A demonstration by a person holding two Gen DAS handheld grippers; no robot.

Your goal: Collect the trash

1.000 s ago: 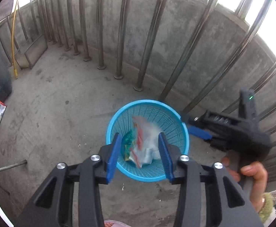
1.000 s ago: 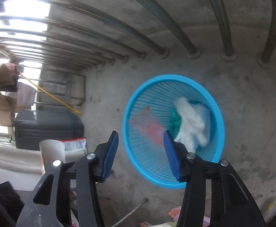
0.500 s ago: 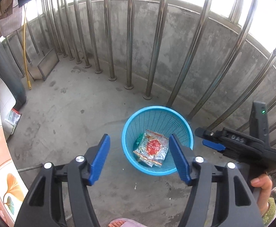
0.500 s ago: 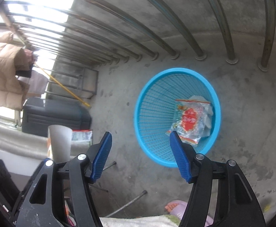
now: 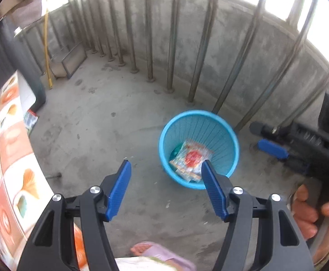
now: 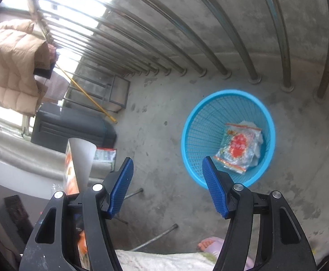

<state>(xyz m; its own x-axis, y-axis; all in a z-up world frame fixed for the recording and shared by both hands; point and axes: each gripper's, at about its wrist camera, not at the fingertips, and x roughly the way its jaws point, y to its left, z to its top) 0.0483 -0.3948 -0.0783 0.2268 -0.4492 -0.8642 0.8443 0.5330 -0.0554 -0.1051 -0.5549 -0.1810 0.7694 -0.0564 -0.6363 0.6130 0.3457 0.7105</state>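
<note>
Both my jaws stood spread, nothing between them: left gripper point(image 5: 165, 188), right gripper point(image 6: 167, 186). Beyond them, the clear crinkly snack wrapper with a red label point(image 6: 237, 150) lay inside the round blue plastic mesh basket point(image 5: 229, 133) on the concrete floor point(image 5: 110, 122), near the steel railing point(image 5: 172, 45). Risk: the light basket could tip if clipped, spilling the wrapper.

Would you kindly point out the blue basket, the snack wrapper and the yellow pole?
blue basket point(image 6: 187, 131): right wrist view, left rim.
snack wrapper point(image 6: 238, 145): right wrist view, red printed centre, inside the basket.
yellow pole point(image 5: 46, 45): left wrist view, mid shaft, by the railing.
</note>
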